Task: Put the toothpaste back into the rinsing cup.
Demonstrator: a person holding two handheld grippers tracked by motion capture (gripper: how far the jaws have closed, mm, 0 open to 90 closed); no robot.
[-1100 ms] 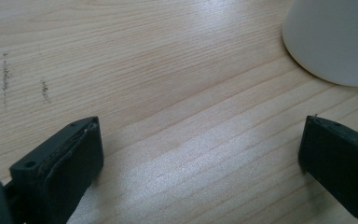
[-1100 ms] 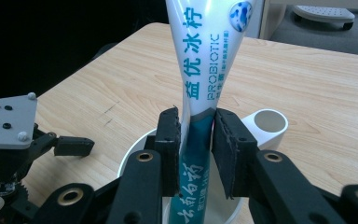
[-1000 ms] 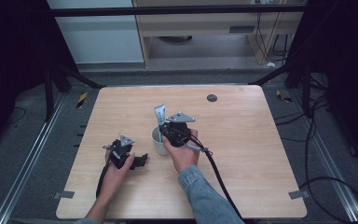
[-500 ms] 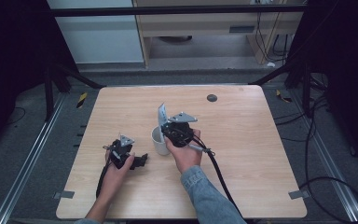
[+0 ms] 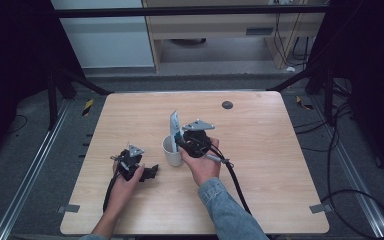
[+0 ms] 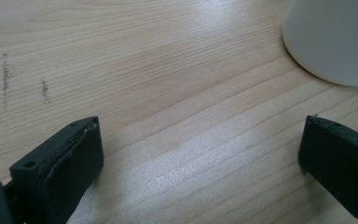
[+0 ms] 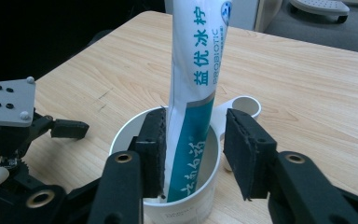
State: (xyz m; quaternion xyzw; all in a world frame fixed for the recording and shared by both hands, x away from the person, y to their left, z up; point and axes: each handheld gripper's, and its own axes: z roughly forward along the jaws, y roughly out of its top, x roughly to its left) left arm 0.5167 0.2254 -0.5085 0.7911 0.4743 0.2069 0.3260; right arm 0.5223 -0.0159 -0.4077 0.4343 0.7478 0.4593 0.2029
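My right tongs (image 7: 193, 154) over white mug (image 7: 177, 196), jaws spread either side of toothpaste tube (image 7: 198, 84); left pad beside tube, right pad apart, no pinch. Tube upright in mug, bottom end inside, leaning on rim. Mug near table (image 5: 280, 150) centre. My left tongs (image 6: 200, 163) spread wide, low over bare wood, mug (image 6: 335, 37) just ahead to right. From above: left tongs (image 5: 150, 171) left of mug (image 5: 171, 152), close, not touching.
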